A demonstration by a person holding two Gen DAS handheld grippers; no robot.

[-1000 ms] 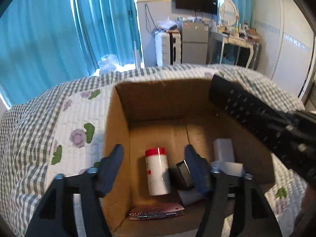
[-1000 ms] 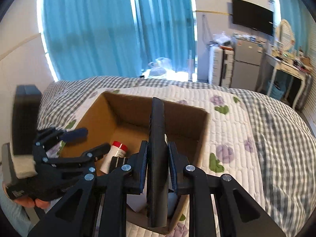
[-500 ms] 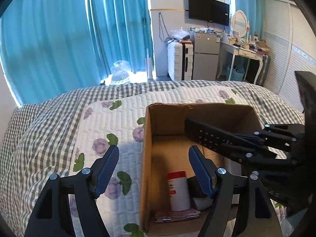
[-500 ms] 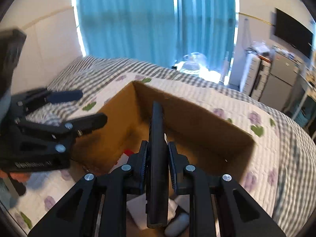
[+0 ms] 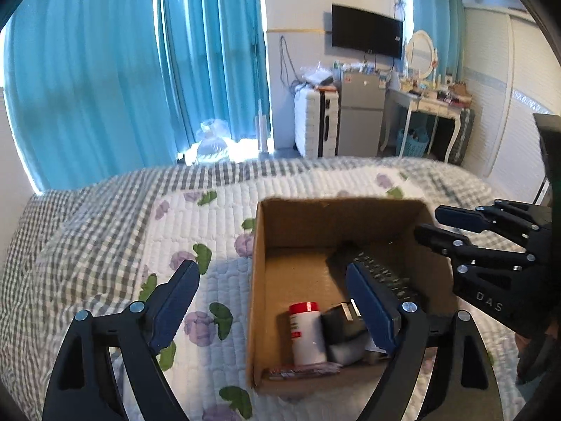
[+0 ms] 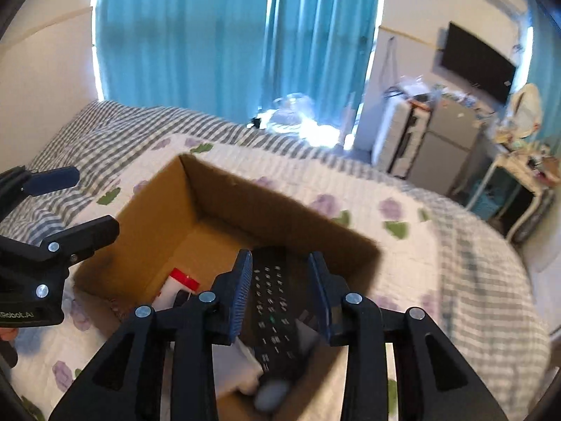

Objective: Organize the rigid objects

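Note:
An open cardboard box [image 5: 259, 280] [image 6: 157, 210] stands on the quilted bed. Inside lie a black remote control [image 6: 271, 301] [image 5: 382, 275], a white bottle with a red cap [image 5: 306, 333] [image 6: 175, 284], a small black box [image 5: 342, 322], white items and a flat pinkish packet [image 5: 301, 372]. My right gripper [image 6: 282, 291] is open above the box, its jaws on either side of the remote and apart from it. My left gripper [image 5: 271, 301] is open and empty, straddling the box's left wall. Each gripper shows in the other's view, the right [image 5: 445, 226] and the left [image 6: 70, 203].
The bed carries a white floral quilt [image 5: 196, 231] over grey check bedding. Blue curtains [image 5: 140, 80] hang behind. A suitcase [image 5: 315, 122], small fridge [image 5: 361, 112], dressing table [image 5: 431, 105] and wall TV [image 5: 366, 31] stand at the far right.
My right gripper has opened and let go of the remote, which now lies in the box. My left gripper has drawn back and to the left.

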